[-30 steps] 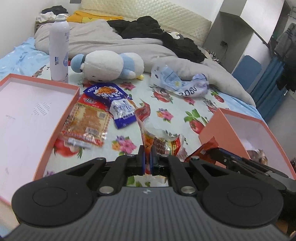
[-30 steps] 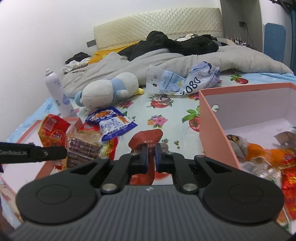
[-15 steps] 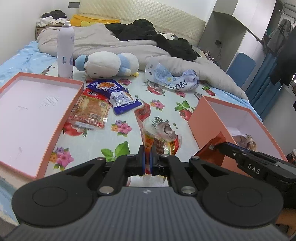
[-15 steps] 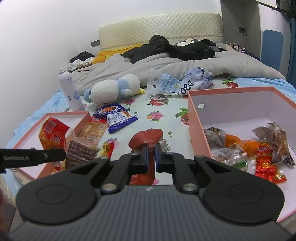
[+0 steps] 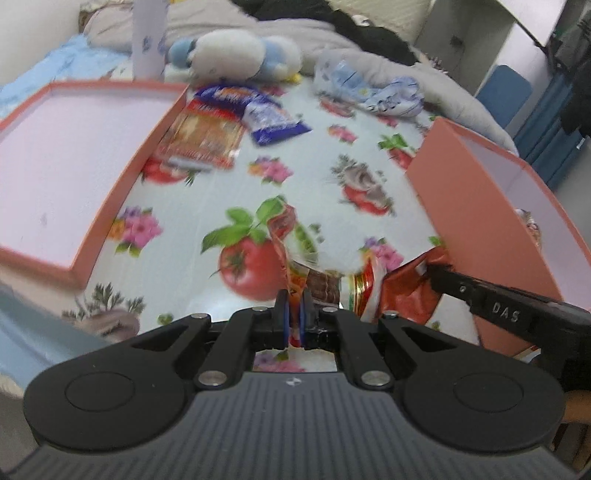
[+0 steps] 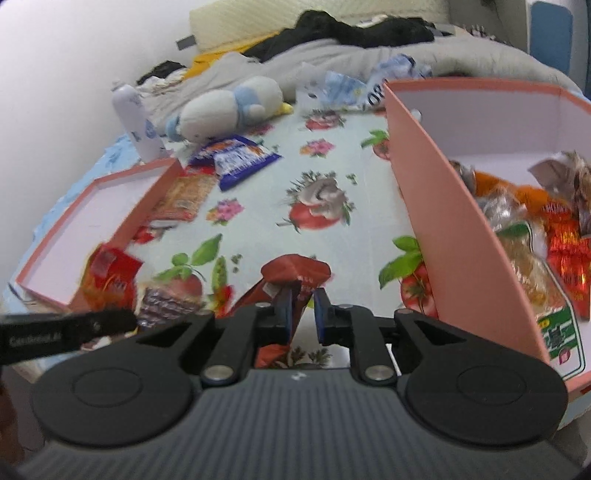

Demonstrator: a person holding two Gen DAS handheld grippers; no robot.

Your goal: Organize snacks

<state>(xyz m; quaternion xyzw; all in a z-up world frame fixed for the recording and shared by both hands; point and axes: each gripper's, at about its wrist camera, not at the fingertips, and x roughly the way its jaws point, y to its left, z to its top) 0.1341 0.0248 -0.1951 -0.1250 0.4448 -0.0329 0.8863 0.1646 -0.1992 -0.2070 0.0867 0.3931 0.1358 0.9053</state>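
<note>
My left gripper (image 5: 294, 317) is shut on a clear snack bag (image 5: 314, 273) with red edges and brown bars inside, held above the floral sheet. The bag also shows in the right wrist view (image 6: 122, 284). My right gripper (image 6: 301, 314) has its jaws slightly parted around a dark red packet (image 6: 291, 275), which still hangs against the left finger. The pink box (image 6: 443, 206) on the right holds several snacks. A blue packet (image 5: 273, 118) and an orange cracker pack (image 5: 203, 140) lie near the shallow pink lid (image 5: 74, 155).
A white and blue plush toy (image 5: 236, 55), a white spray bottle (image 5: 147, 33) and a crumpled plastic bag (image 5: 373, 88) lie at the far side. A grey quilt and dark clothes lie behind them. The bed's front edge is just below me.
Both grippers have moved down and tilted toward the bed. The right gripper's jaws have parted a little around the dark red packet. The left gripper still grips its bag.
</note>
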